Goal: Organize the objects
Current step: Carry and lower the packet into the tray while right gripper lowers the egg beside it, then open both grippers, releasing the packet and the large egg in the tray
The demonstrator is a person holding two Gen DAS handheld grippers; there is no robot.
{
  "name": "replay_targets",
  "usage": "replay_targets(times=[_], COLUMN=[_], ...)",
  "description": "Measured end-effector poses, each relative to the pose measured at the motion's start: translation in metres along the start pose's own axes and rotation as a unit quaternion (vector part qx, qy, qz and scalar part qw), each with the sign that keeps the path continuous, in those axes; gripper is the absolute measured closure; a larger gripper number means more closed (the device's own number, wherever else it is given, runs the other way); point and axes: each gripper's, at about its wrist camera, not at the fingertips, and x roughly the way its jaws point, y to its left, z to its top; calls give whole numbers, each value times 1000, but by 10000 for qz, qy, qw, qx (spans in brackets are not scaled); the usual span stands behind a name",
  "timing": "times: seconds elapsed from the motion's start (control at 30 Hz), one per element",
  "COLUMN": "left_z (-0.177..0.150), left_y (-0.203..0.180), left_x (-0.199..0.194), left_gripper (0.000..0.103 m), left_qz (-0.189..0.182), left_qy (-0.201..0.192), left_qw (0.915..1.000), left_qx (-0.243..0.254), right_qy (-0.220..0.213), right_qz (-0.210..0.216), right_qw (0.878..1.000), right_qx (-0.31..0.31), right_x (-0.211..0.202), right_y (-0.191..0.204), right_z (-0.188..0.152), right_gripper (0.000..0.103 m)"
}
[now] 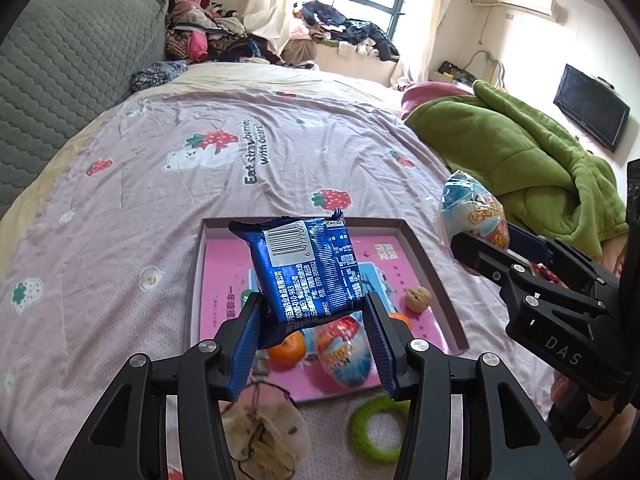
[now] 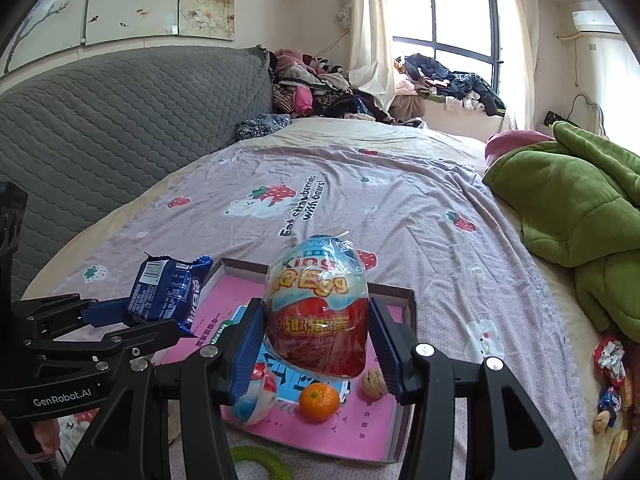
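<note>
The left gripper [image 1: 314, 330] is being held above the near part of a shallow cardboard tray [image 1: 424, 248] that is lying on the bed [image 1: 160, 208]. Its jaws are being kept closed on a blue snack packet [image 1: 304, 268], gripped by its lower end, with the barcode side turned up and most of the packet projecting beyond the pads. The right gripper [image 2: 316, 340] is being held over the same tray, and its jaws are being kept closed on the lower, red half of a foil-wrapped toy egg [image 2: 318, 308].

Already lying on the pink tray floor are 1 tangerine [image 2: 319, 402], 1 walnut [image 2: 373, 380] and a 2nd toy egg [image 1: 346, 356]. A green ring [image 1: 378, 428] and a beige drawstring pouch [image 1: 264, 436] are lying on the bed in front of the tray, not yet sorted. More wrapped snacks [image 2: 610, 364] are lying on the bed well to the right of the tray.

Probable faults from this position:
- The packet is being held at 1 end only; it is likely to pivot or slide out if the gripper is tilted.
- The egg is rounded and film-covered; slipping between the pads is likely.
- An egg released from height is likely to roll, knock the tangerine or walnut, or leave the low-walled tray.
- Both grippers are being worked close together; a collision is possible.
</note>
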Motion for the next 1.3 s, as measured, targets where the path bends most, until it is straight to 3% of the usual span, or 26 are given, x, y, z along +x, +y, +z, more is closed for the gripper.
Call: replay_targets(times=[0.33,0.7,0.97,1.17,1.3], left_z=[6,-8,-12,-12,-15], left_y=[20,38,42,48,52], left_x=[67,112,117,110,101], left_gripper=[52,51,52,51,46], left_qz=[334,347,498,640,707], left_qy=[470,978,1098,1078,1042], left_qw=[9983,9944,9925,9918,9917], left_qx=[-34,-201,-209,-248,-266], right_qy=[681,1471,1598,1665,1721], right_qz=[-130,-182,-256,-316,-476], right_qw=[9976,9890,9868,9855,9839], right_qx=[-34,-9,60,54,-90], right_x=[73,142,147,143,141], right_y=[-8,-11,-13,-14,-13], right_z=[-12,-38,-44,-42,-41], right_gripper=[51,51,50,42,42])
